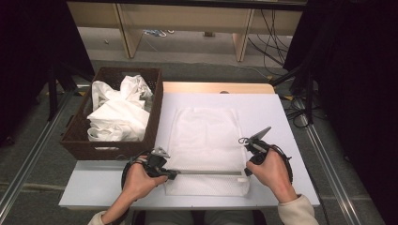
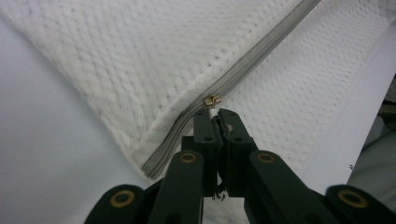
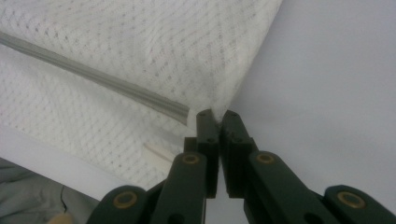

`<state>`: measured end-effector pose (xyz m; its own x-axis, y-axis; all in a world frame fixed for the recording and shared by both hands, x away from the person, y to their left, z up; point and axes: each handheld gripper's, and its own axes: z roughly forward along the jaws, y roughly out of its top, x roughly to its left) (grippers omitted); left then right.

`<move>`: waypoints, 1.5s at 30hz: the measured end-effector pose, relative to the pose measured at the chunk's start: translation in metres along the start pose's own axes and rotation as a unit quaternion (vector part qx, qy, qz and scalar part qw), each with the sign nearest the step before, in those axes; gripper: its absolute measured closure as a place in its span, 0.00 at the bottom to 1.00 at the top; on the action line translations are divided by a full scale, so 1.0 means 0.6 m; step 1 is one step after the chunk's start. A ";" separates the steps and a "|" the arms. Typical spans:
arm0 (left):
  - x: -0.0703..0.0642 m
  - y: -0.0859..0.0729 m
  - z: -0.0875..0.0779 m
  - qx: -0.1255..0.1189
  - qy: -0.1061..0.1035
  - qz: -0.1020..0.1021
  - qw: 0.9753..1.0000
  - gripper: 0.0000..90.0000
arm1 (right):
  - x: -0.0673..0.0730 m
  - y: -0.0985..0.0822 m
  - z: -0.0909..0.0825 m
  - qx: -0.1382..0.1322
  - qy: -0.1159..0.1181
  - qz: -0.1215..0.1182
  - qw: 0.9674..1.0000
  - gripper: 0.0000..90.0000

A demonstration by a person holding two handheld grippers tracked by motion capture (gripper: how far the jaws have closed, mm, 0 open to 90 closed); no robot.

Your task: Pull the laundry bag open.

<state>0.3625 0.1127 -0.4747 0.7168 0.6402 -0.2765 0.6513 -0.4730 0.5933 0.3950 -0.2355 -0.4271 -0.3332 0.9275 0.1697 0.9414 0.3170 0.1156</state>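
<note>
Left tool [image 1: 172, 174] clamped tight, jaws together, pinching the pull tab of the brass zipper slider [image 2: 212, 101] at the near-left corner of the white mesh laundry bag [image 1: 206, 140]. In the left gripper view the slider sits right at the jaw tips, on the grey zipper [image 2: 252, 60], which runs diagonally up to the right across the mesh. Short stretch of zipper tape runs on past the slider toward the bag corner, lower left in that view.

Right tool [image 1: 246, 171] also closed, jaws nipping the edge of the bag's fabric at the near-right corner. In the right gripper view the mesh bunches to a small peak right between the jaw tips, and the zipper's end stops just left of them. A small white tag [image 3: 159, 153] lies on the mesh near that end.

Bag lies flat on the white table [image 1: 286, 140], centred, long side running away from the person, zipper across its near end, stretched straight between the two tools. Both hands low over the near edge of the table: left hand [image 1: 138, 180] at the bag's left corner, right hand [image 1: 272, 171] at its right.

Left of the table surface: dark brown wicker basket [image 1: 152, 126] with crumpled white cloth [image 1: 117, 112] piled inside, just beside the bag but not touching. A wooden edge shows along the table's far side. Cables on the floor beyond.
</note>
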 end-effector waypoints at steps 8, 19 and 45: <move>0.022 -0.009 -0.020 0.031 0.019 0.024 0.999 0.96 | -0.007 0.000 0.010 0.001 0.000 0.029 1.000 0.98; 0.035 -0.027 -0.035 0.015 0.033 -0.007 0.999 0.96 | -0.017 0.004 0.015 0.001 -0.002 -0.001 1.000 0.98; 0.031 -0.029 -0.041 0.036 0.041 0.033 0.998 0.94 | -0.005 0.006 0.023 -0.003 -0.004 -0.010 1.000 0.86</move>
<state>0.3581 0.1475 -0.4716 0.7372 0.6527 -0.1746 0.6225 -0.5556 0.5512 0.4005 -0.2345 -0.4408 -0.3514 0.9226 0.1593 0.9341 0.3341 0.1256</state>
